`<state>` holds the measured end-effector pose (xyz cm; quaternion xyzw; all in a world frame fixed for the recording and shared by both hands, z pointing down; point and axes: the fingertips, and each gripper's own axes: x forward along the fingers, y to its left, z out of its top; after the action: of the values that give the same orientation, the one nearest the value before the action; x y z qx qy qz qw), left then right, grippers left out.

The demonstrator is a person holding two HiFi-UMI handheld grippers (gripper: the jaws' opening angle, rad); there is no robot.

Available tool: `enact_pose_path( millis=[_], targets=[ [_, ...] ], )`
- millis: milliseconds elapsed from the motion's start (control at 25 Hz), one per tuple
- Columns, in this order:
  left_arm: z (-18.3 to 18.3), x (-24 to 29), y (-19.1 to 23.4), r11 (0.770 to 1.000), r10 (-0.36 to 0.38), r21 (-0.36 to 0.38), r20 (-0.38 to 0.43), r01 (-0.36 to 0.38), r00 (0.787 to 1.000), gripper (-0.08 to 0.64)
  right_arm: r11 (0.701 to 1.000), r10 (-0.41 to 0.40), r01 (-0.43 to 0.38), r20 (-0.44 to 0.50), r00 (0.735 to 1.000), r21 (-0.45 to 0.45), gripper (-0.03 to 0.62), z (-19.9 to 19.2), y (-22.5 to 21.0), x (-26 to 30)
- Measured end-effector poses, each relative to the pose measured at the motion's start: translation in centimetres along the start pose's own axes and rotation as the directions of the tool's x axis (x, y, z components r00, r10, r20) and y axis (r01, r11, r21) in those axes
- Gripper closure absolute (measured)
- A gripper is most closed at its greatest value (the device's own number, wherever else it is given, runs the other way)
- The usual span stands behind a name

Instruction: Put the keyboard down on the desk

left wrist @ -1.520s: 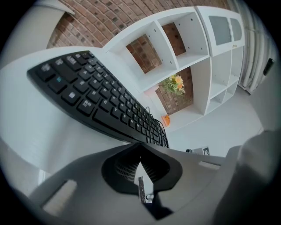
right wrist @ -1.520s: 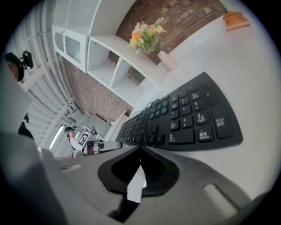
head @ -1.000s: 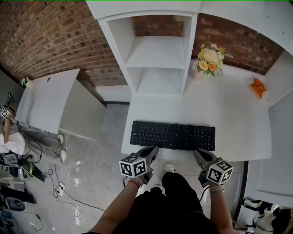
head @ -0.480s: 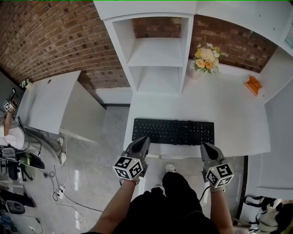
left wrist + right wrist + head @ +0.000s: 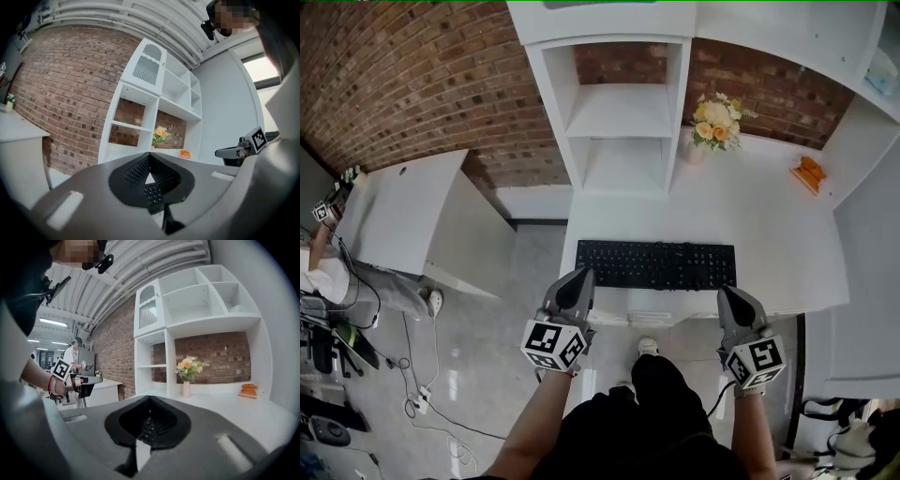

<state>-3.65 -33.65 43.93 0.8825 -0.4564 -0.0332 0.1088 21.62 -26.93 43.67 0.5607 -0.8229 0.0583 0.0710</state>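
Note:
A black keyboard (image 5: 656, 264) lies flat on the white desk (image 5: 769, 234), close to its near edge. My left gripper (image 5: 581, 277) hangs shut and empty just in front of the keyboard's left end, apart from it. Off the right end, my right gripper (image 5: 727, 293) is likewise shut, holding nothing. In the left gripper view the closed left gripper (image 5: 150, 155) frames a patch of keyboard (image 5: 153, 193) keys. The right gripper view has the right gripper (image 5: 150, 400) shut, with the keyboard (image 5: 147, 426) below its tip.
A white shelf unit (image 5: 623, 112) stands at the desk's back, with a vase of flowers (image 5: 712, 122) and an orange object (image 5: 807, 174) to its right. A second white desk (image 5: 403, 206) is at left, and beyond it a person (image 5: 319, 272) and floor cables (image 5: 431, 394).
Both grippers have drawn back from the keyboard's front edge toward me and risen, still shut. The keyboard stays on the desk.

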Motion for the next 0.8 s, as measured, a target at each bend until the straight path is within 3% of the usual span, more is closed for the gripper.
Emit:
enact_pose_path(
  millis=[800],
  targets=[
    [1.8,-5.8,0.6,0.999,0.032,-0.005,0.045,-0.032,0.998,0.561,0.996,-0.081,0.084,0.099,0.992,-0.028,0.594,3.4,3.1,-3.7]
  ],
)
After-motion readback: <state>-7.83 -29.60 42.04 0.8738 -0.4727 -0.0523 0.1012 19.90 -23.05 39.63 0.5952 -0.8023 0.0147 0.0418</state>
